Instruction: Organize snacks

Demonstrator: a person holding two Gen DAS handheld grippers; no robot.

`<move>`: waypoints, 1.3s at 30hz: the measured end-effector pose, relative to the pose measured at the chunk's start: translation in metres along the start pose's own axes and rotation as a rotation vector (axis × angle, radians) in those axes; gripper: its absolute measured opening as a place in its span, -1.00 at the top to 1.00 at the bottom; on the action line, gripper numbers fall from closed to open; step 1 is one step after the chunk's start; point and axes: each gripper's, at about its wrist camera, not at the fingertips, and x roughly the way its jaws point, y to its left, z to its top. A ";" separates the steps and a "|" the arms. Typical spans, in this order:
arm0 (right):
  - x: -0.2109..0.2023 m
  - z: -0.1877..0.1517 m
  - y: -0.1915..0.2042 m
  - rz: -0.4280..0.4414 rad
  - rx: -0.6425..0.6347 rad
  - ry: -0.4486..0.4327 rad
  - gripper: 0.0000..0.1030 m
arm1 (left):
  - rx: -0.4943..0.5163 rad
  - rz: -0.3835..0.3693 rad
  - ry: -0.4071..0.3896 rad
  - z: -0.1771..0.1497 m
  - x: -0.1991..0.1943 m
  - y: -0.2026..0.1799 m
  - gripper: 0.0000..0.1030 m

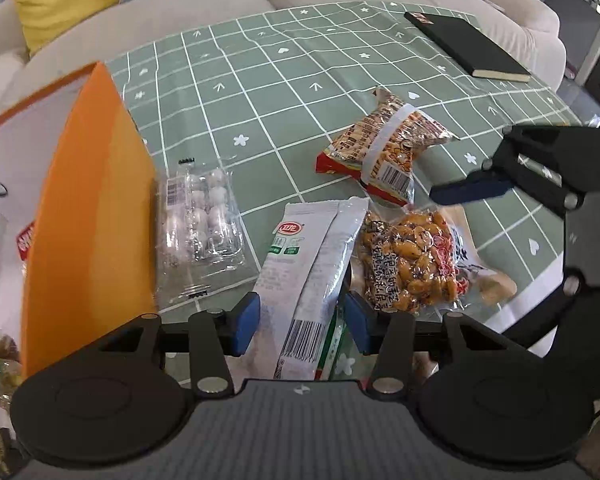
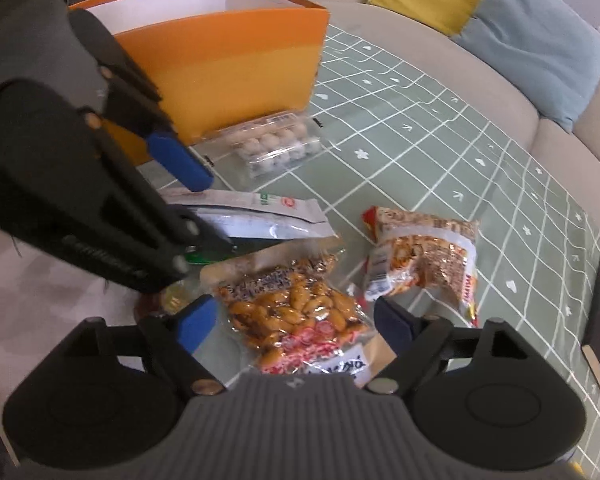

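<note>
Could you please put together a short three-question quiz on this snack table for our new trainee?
1. True or false: the orange box stands on the table's green checked cloth.
2. Which packet lies between the left gripper's open jaws: A) the white packet, B) the clear tray of white balls?
3. What lies between the right gripper's open jaws?

Key: 1 true; 2 A; 3 the glazed nut packet.

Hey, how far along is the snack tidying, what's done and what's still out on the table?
A few snacks already sit inside the orange box. The left hand-held gripper is open around the white packet; the right hand-held gripper is open over the peanut bag. Still out: those two, the egg tray and the red-edged bag.
</note>
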 end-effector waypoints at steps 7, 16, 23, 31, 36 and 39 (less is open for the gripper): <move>0.011 -0.003 -0.002 0.013 0.034 0.026 -0.79 | -0.024 0.003 -0.017 0.002 0.006 0.003 -0.14; 0.009 0.000 -0.016 -0.011 0.165 0.060 -0.35 | 0.011 0.041 -0.050 0.000 0.005 -0.007 0.26; 0.002 0.002 -0.005 -0.055 0.127 0.082 -0.22 | 0.010 0.068 -0.083 0.003 -0.003 -0.011 0.67; -0.008 0.004 -0.009 -0.110 0.178 0.076 0.38 | -0.042 0.102 -0.120 0.001 -0.015 -0.009 0.80; -0.017 0.005 -0.014 -0.123 0.233 0.053 0.46 | -0.077 0.135 -0.169 0.000 -0.031 -0.009 0.80; -0.024 0.006 -0.012 -0.126 0.247 0.033 0.46 | -0.105 0.133 -0.205 0.000 -0.044 -0.007 0.81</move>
